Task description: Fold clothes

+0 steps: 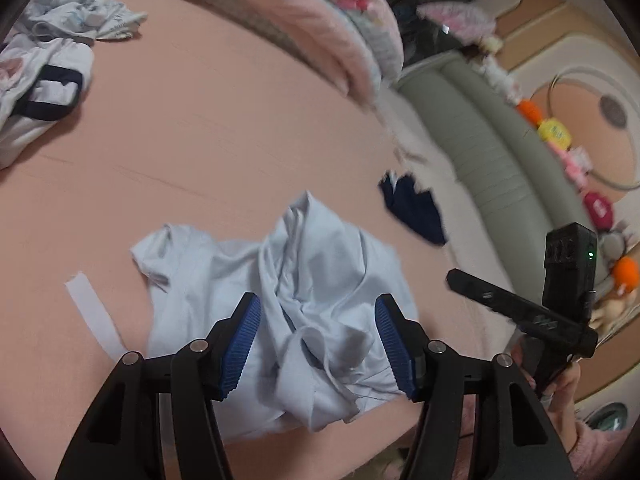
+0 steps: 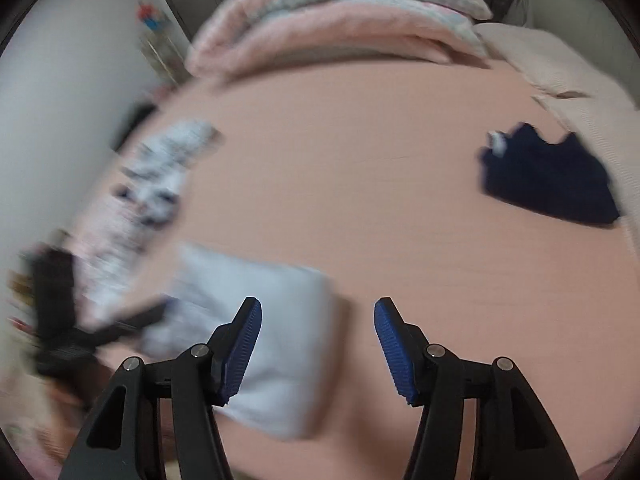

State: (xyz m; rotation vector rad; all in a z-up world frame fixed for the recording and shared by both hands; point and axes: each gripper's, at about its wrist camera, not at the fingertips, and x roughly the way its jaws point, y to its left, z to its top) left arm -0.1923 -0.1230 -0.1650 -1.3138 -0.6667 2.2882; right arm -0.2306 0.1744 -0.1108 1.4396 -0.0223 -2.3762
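**Still crumpled: a pale blue garment between spread jaws**

Clearly, in the left wrist view the left gripper (image 1: 318,340) stands with its jaws wide apart and nothing pinched between them; the pale blue garment (image 1: 280,292) lies bunched and creased on the pink sheet (image 1: 224,132) in the lower middle of the frame, directly ahead of the blue pads; a white strip (image 1: 94,316) lies on the sheet at lower left; a heap of white and printed clothes (image 1: 44,80) sits at upper left, and a dark navy garment (image 1: 416,208) lies at right of centre, well apart from the blue one; the right gripper (image 1: 520,312) shows from the side at lower right, held in a hand (image 1: 564,384).

Next, the right wrist view is blurred; the right gripper (image 2: 318,340) also has its jaws spread and holds nothing; the pale blue garment (image 2: 256,328) lies at lower left, partly behind the left-hand pad; the navy garment (image 2: 552,184) rests at upper right.

Judging by the rumpled cloth, the step in hand looks like taking hold of the blue garment to spread it flat; that would call for each gripper to find an edge or corner and close on it; which edges are free, the folds hide.
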